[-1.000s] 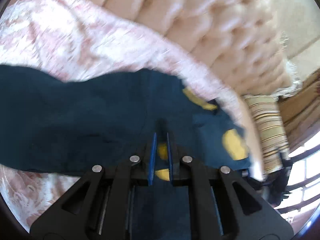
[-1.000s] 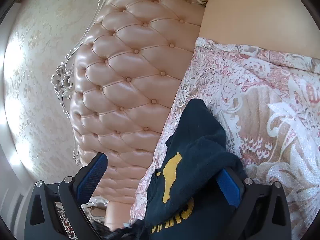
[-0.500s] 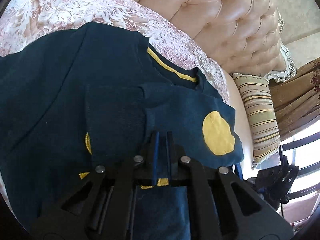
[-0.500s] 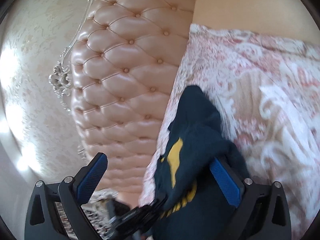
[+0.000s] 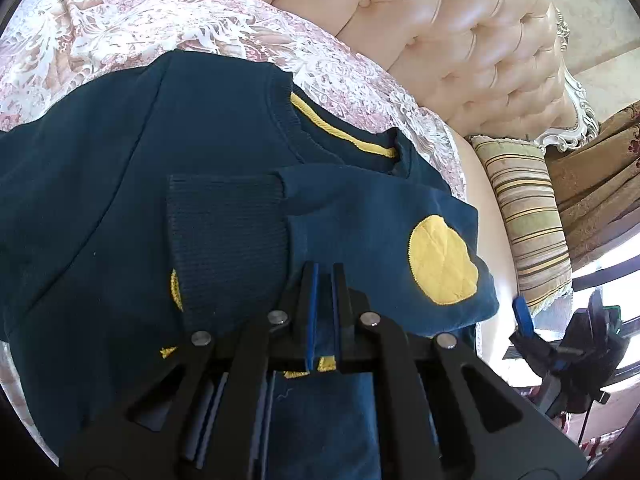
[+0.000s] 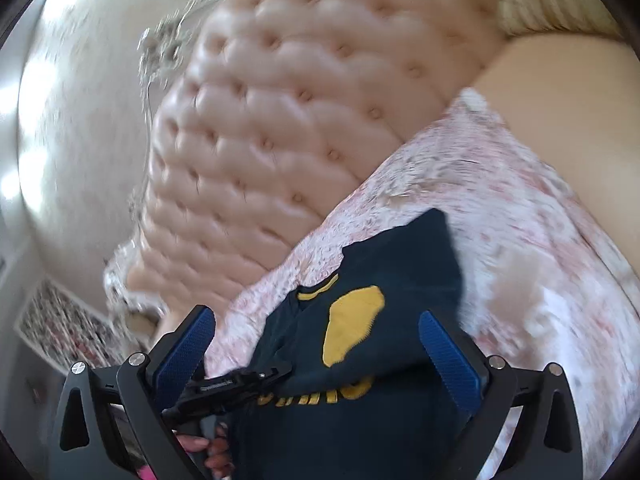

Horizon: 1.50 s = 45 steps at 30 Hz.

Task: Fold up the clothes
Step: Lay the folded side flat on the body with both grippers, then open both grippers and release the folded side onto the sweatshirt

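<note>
Left gripper (image 5: 323, 280) clamped on navy sweatshirt with yellow patches (image 5: 140, 160) atop pink floral bedspread (image 5: 120, 28), near tufted headboard edge; right gripper (image 6: 316, 344) spread apart, empty.

A bed (image 5: 486, 216) with a smooth peach mattress carries everything. A pink-and-white floral lace bedspread (image 5: 120, 28) covers most of it, filling the upper left of the left wrist view and the right side of the right wrist view. A dark navy sweater (image 5: 132, 184) with yellow patches lies flat on the bedspread in the centre of the left wrist view. A striped pillow (image 5: 524, 216) rests on the bare mattress at the right, against the tufted headboard (image 5: 460, 32).
</note>
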Each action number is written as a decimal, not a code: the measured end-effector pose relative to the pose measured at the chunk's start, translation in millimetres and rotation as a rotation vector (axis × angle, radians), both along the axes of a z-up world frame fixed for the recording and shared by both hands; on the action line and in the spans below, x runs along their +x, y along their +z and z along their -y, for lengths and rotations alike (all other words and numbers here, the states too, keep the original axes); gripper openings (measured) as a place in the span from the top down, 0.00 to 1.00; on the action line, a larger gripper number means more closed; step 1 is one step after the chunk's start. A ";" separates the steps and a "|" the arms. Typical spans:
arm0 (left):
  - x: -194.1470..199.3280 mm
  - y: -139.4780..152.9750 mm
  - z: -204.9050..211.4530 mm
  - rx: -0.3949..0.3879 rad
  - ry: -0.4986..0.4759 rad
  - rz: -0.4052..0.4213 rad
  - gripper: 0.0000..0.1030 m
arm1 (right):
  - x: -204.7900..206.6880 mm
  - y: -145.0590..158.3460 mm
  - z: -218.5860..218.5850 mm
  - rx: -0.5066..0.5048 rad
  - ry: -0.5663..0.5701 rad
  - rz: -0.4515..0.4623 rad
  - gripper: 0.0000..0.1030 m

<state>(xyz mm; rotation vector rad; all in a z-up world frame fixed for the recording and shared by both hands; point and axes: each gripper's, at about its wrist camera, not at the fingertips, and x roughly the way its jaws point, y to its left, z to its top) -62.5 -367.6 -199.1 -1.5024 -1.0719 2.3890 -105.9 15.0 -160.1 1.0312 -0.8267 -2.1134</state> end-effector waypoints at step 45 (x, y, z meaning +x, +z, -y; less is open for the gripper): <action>15.3 14.5 11.6 0.042 0.000 -0.058 0.68 | -2.9 -31.6 88.1 0.709 0.418 -0.184 0.00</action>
